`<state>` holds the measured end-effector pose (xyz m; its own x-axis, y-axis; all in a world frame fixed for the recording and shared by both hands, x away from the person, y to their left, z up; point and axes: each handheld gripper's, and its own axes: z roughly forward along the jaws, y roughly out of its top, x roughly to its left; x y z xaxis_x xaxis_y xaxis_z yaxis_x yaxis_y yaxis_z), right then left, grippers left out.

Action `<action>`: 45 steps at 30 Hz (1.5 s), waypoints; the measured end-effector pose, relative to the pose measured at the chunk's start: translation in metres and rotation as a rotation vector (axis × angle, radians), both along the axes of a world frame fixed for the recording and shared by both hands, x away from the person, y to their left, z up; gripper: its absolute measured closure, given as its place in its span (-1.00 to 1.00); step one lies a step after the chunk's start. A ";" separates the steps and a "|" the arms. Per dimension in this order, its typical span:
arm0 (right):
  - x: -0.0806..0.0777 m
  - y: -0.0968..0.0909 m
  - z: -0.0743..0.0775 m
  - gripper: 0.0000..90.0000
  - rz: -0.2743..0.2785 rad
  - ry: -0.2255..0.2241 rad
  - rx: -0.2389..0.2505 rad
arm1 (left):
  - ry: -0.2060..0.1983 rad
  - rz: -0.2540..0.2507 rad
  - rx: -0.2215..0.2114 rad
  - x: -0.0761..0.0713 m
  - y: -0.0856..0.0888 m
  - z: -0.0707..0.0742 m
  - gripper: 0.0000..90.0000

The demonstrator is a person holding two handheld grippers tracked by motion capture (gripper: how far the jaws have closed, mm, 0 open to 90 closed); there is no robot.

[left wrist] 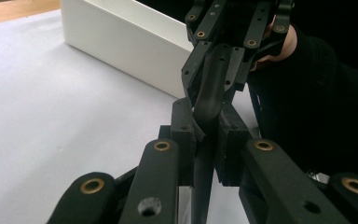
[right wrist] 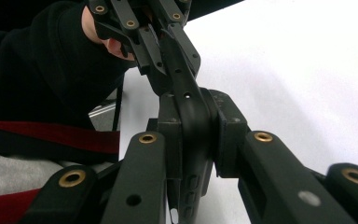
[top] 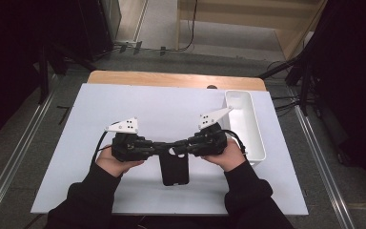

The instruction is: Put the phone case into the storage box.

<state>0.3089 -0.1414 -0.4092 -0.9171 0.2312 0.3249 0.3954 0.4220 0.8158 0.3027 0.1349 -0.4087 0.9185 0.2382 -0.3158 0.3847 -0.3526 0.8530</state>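
You are holding a black phone case (top: pixel 174 169) between both claws, just in front of you and to the left of the white bin (top: pixel 246 125), which serves here as the landmark. The case is hanging from its top edge, with its lower part resting on or just above the white tabletop (top: pixel 138 107); which of the two, the pictures are not settling.

Your left claw (top: pixel 164 147) is clamping the top edge of the case from the side farther from the bin, its jaws nearly closed with the thin rim pinched between the pads, as the left gripper view shows (left wrist: pixel 204 140). Your right claw (top: pixel 183 145) is gripping the same edge from the bin's side, jaws almost fully together on the rim (right wrist: pixel 196 140). The two claws are standing nose to nose, nearly touching.

Here is what could be going wrong from this point. Both grips are sitting on a narrow, probably flexible rim, so any pull apart or twist between your hands is likely to bend the case or let it slip out of one claw. With the tips this close together, a small inward drift could be knocking them against each other. If one claw is letting go early, the case may swing and fall short of the bin.
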 end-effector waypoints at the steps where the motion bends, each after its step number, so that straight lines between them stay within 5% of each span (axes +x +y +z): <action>1: 0.000 0.000 0.000 0.56 0.000 0.002 0.001 | 0.002 0.005 -0.003 0.000 0.000 0.000 0.78; 5: -0.002 0.000 0.001 0.41 -0.001 -0.016 0.005 | 0.008 0.012 -0.002 0.000 0.001 0.002 0.78; 13: -0.003 -0.003 0.005 -0.37 -0.089 -0.026 0.032 | 0.004 0.050 0.012 0.000 0.003 0.005 0.78; 23: -0.008 -0.003 0.010 -0.65 -0.201 -0.105 0.012 | -0.004 0.110 0.020 0.001 0.007 0.008 0.78; 28: -0.008 -0.004 0.009 -0.98 -0.252 -0.137 -0.018 | 0.001 0.143 0.027 0.002 0.009 0.009 0.78; 33: -0.007 -0.004 0.007 -1.00 -0.272 -0.119 -0.007 | -0.006 0.175 0.032 0.001 0.009 0.012 0.78; 39: -0.004 -0.010 0.009 -1.00 -0.366 -0.093 0.008 | -0.016 0.232 0.048 0.001 0.010 0.014 0.77; 45: -0.004 -0.011 0.009 -1.00 -0.423 -0.110 -0.002 | -0.010 0.295 0.049 0.002 0.012 0.016 0.77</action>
<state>0.3046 -0.1527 -0.4001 -0.7705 0.5946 0.2299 0.4448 0.2432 0.8620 0.3045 0.1470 -0.3923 0.8104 0.5097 -0.2889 0.4686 -0.2680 0.8418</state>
